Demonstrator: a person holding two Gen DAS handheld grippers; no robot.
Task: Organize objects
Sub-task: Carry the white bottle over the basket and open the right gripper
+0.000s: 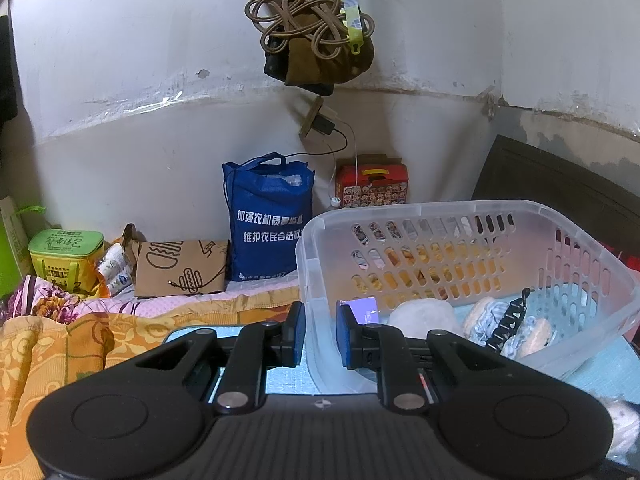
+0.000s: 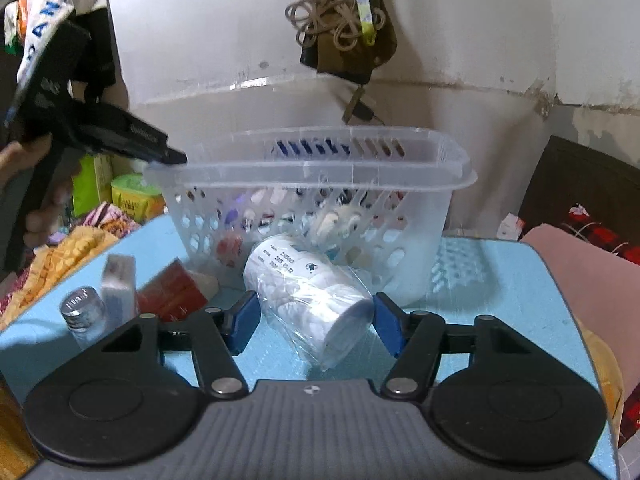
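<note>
Basket steadied, cup stack gripped for loading.
Left gripper (image 1: 320, 334) was clamped on the basket (image 1: 440, 210) rim; right gripper (image 2: 314, 328), half-closed, was pressed on the wrapped cup stack (image 2: 308, 296) just before the basket.

Wrapped stack of white cups (image 2: 308, 300) lying tilted, just before clear slotted basket (image 2: 320, 184), blue table (image 2: 500, 280)

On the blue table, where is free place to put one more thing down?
Bare blue table lies right of the basket, up to the pink cloth, and in a narrow strip near its left edge. It is crowded left of the wrapped paper cups: bottle, white box, red box.
</note>
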